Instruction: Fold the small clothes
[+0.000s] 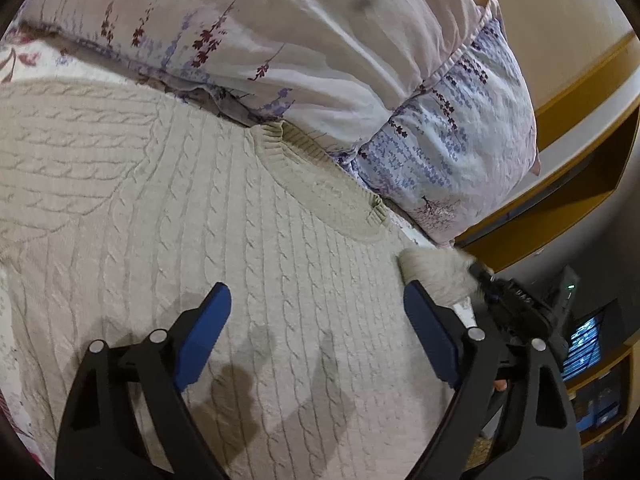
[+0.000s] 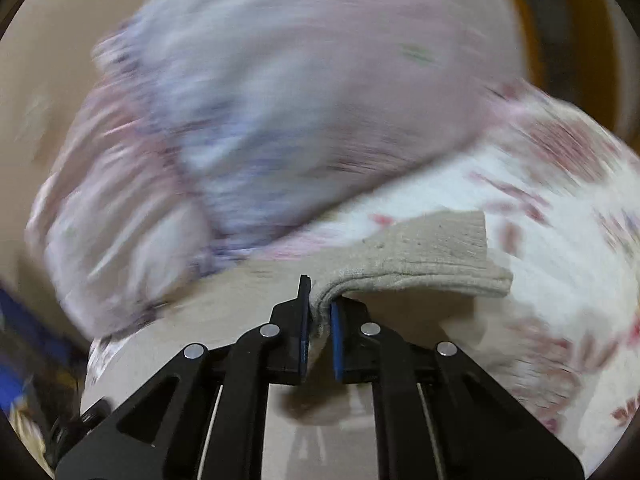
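Observation:
A cream cable-knit sweater (image 1: 192, 216) lies flat on the bed, its ribbed neckline (image 1: 320, 160) toward the pillows. My left gripper (image 1: 318, 320) is open and hovers just above the sweater's front, its blue pads wide apart. My right gripper (image 2: 320, 316) is shut on the ribbed cuff of the sweater's sleeve (image 2: 420, 252) and holds it lifted above the sweater. That gripper and the blurred sleeve end (image 1: 436, 276) also show at the right of the left wrist view. The right wrist view is heavily motion-blurred.
Floral pillows (image 1: 320, 40) lie along the far side of the sweater. A white floral bedsheet (image 2: 560, 260) lies under it. A yellow wooden shelf unit (image 1: 580, 160) stands right of the bed, with a lit screen (image 1: 584, 344) below.

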The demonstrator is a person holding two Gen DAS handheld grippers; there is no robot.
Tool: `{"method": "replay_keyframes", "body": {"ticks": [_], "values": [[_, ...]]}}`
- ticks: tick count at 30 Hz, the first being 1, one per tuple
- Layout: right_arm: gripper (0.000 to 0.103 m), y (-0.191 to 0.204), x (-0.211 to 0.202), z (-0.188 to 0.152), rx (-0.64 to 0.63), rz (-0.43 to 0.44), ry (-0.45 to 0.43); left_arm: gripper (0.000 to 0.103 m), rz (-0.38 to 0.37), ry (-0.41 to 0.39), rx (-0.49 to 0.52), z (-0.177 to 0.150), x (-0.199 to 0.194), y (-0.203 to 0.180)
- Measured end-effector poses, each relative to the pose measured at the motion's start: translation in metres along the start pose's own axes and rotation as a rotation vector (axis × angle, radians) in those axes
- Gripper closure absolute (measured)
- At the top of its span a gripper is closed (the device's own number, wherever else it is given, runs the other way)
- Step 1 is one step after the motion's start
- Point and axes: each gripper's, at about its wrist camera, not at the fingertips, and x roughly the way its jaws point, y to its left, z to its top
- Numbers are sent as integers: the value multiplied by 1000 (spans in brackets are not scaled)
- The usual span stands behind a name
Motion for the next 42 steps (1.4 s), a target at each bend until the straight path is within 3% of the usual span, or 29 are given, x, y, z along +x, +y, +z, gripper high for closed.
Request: {"method": "replay_keyframes", "body": {"ticks": [2,3,4,5,6,10,13,16,17,20,25,28,31,33,35,41,42], "values": [[93,40,16,-12,-145,96,85,17,-24,11,-26,0,2,2],[92,62,29,-25,-229,138,169,17,-36,21,-44,-1,5,2],[88,76,41,-38,-285,164,239,17,-44,31,-58,-1,7,3],[78,88,53,-55,-337,184,317,19,-52,41,-70,-2,9,4],[70,91,58,-63,-348,195,347,21,-58,56,-84,-3,12,4],[59,71,61,-74,-242,219,405,26,-63,85,-103,-6,21,5],[55,36,48,-65,-85,228,408,34,-43,88,-121,-5,28,4],[49,3,30,-63,26,217,390,49,-27,100,-145,-1,39,4],[49,-10,26,-63,77,212,387,57,-16,112,-146,0,46,4],[49,-37,21,-64,216,192,380,94,6,153,-108,2,62,1],[50,-77,12,-55,397,148,280,96,49,118,-15,19,65,-12],[50,-96,0,-49,445,60,191,96,58,36,26,38,42,-19],[56,-112,-4,-49,486,14,146,96,143,-47,75,50,19,-14],[78,-117,-1,-49,489,-20,140,96,176,-26,55,53,17,2],[93,-114,1,-51,461,-60,132,96,217,12,49,48,22,15],[94,-92,-4,-53,349,-164,139,92,299,60,82,31,36,31],[86,-89,-6,-52,338,-172,144,89,299,59,87,30,35,32]]}}
